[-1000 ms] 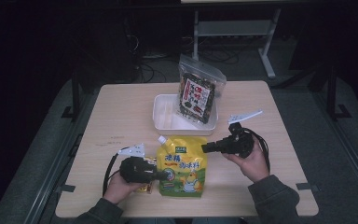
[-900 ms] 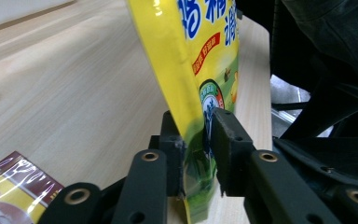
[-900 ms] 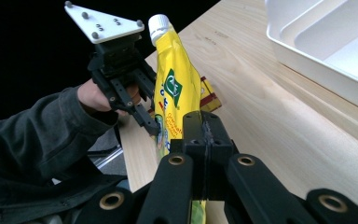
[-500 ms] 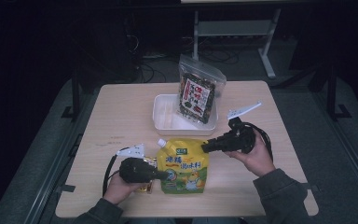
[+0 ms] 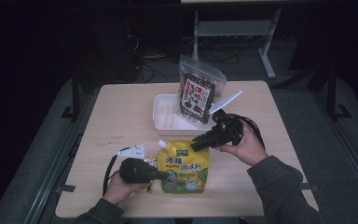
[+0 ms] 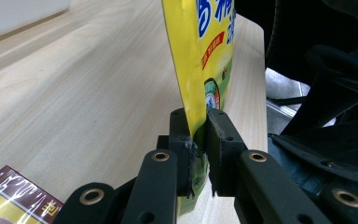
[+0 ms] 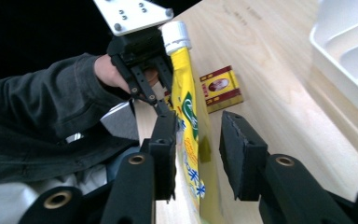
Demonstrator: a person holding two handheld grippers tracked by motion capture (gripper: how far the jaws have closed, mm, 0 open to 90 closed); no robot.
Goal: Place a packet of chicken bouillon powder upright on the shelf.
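A yellow spout pouch with a white cap lies at the table's near edge. My left gripper is shut on its left edge; in the left gripper view the jaws pinch the yellow film. My right gripper hovers over the pouch's upper right corner. Its jaws have just been opening and stand apart. The pouch passes between them, close to the left pad, with a gap to the right pad. The left gripper shows beyond.
A white tray sits mid-table with a dark snack bag standing in it. A small red and yellow packet lies under the left hand, also seen in both gripper views. Bare wood stretches left and far right.
The right gripper's jaws have parted from the pouch's right edge and the right hand has risen slightly. The left gripper has kept its place on the pouch.
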